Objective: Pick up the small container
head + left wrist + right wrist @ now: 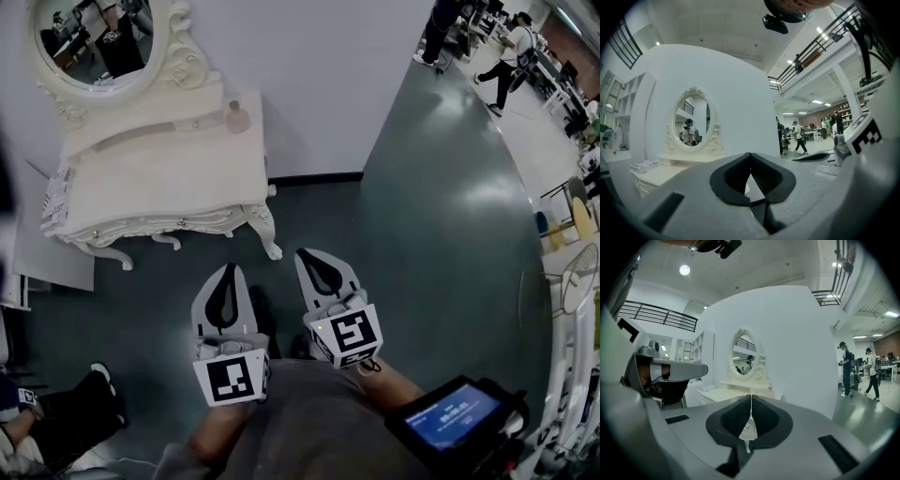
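Note:
The small container (pixel 237 117) is a pinkish bottle standing on the raised back shelf of a white dressing table (pixel 159 178), to the right of its oval mirror (pixel 94 37). Both grippers are held low near my body, over the dark floor and well short of the table. The left gripper (pixel 228 269) is shut with nothing in it. The right gripper (pixel 307 255) is also shut and empty. The left gripper view shows its jaws (pixel 750 155) meeting, with the mirror (pixel 691 119) beyond. In the right gripper view the gripper (pixel 751 397) points at the table (pixel 740 392).
A booklet (pixel 58 197) lies on the table's left edge and a white board (pixel 47 258) leans below it. A white wall (pixel 319 75) backs the table. A seated person's shoe (pixel 101 378) is at the bottom left. People (pixel 511 56) walk at the far right, near chairs (pixel 572 220).

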Action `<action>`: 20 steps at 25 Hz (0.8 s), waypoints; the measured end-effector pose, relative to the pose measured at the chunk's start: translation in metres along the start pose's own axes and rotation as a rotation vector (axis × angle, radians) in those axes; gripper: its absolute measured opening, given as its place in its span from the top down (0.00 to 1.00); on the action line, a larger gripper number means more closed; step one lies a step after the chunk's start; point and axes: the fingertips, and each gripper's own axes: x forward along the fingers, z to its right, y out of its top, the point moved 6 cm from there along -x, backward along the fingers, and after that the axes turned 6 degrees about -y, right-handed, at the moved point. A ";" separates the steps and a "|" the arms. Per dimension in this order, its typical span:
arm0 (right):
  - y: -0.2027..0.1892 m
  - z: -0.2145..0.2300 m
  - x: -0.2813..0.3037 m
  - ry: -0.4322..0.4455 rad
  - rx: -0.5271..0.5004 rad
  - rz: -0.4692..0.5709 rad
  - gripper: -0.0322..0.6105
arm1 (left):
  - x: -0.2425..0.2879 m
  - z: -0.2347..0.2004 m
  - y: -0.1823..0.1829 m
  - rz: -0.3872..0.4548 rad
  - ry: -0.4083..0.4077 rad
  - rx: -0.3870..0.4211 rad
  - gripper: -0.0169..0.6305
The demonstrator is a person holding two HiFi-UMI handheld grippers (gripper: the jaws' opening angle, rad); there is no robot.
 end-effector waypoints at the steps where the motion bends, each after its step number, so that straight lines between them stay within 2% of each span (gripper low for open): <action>1: -0.001 0.004 0.005 -0.001 0.002 -0.003 0.93 | 0.006 -0.002 -0.002 -0.003 0.001 -0.002 0.95; 6: -0.008 0.020 0.031 -0.017 0.011 -0.022 0.93 | 0.041 -0.014 -0.008 0.009 -0.004 0.002 0.95; 12: -0.013 0.039 0.070 -0.057 0.032 -0.059 0.93 | 0.089 -0.032 -0.017 -0.026 -0.044 -0.023 0.95; 20: -0.010 0.047 0.143 -0.081 0.049 -0.091 0.93 | 0.153 -0.079 -0.025 -0.059 -0.088 -0.050 0.95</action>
